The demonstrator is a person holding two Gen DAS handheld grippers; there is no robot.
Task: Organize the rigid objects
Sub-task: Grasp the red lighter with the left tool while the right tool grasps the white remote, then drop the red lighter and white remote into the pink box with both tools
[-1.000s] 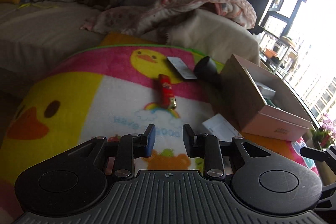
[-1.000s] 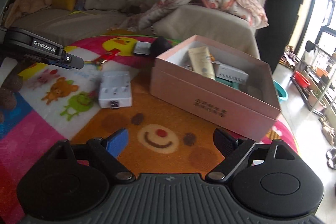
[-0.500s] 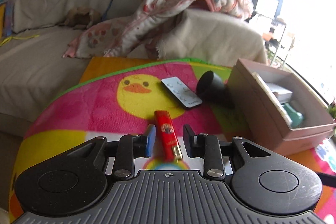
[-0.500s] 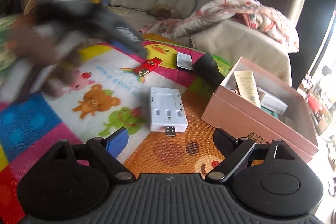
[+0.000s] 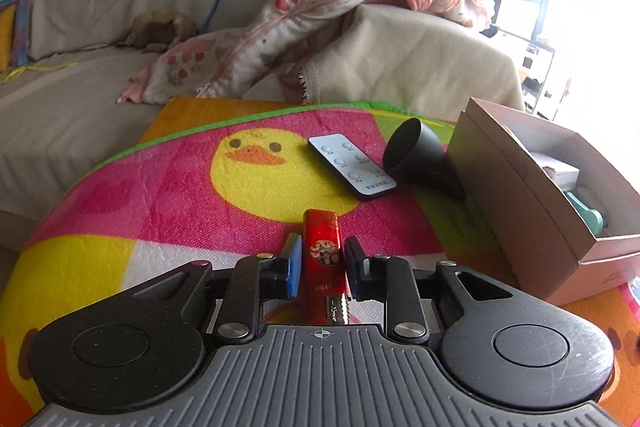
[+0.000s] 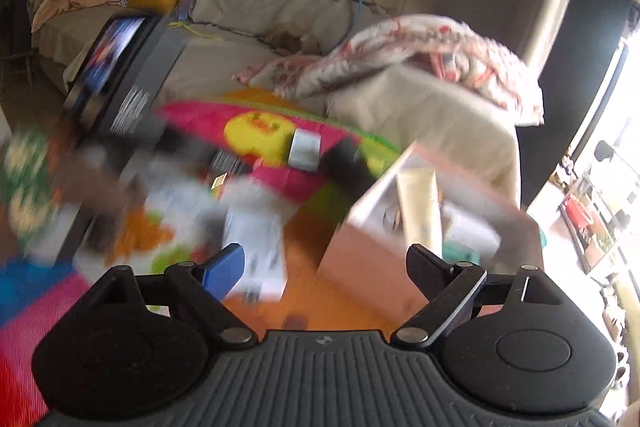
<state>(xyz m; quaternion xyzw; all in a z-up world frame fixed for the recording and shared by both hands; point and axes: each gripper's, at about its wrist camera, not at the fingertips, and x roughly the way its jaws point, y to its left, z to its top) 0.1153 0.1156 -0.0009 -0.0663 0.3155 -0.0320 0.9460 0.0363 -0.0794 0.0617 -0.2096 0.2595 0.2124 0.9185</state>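
Note:
A red lighter (image 5: 322, 239) lies on the cartoon blanket (image 5: 160, 195), right between the fingers of my left gripper (image 5: 322, 261). Its jaws are closing around the lighter, with a thin gap still showing at each pad. Beyond it lie a white remote (image 5: 352, 165) and a black cone-shaped object (image 5: 420, 159), next to an open pink box (image 5: 520, 195). My right gripper (image 6: 324, 259) hangs open and empty above a white plug-in adapter (image 6: 260, 251), left of the pink box (image 6: 360, 267). The right wrist view is badly blurred.
The box holds a cream tube (image 6: 420, 211) and small cartons. A sofa (image 5: 80, 99) with a flowered blanket (image 5: 320, 15) runs behind the table. A dark device (image 6: 132, 95) and a blurred hand fill the left of the right wrist view.
My left gripper moved forward until the red lighter came between its fingers, and the jaws narrowed around it. My right gripper rose and swung, blurring its view; its jaws stayed wide.

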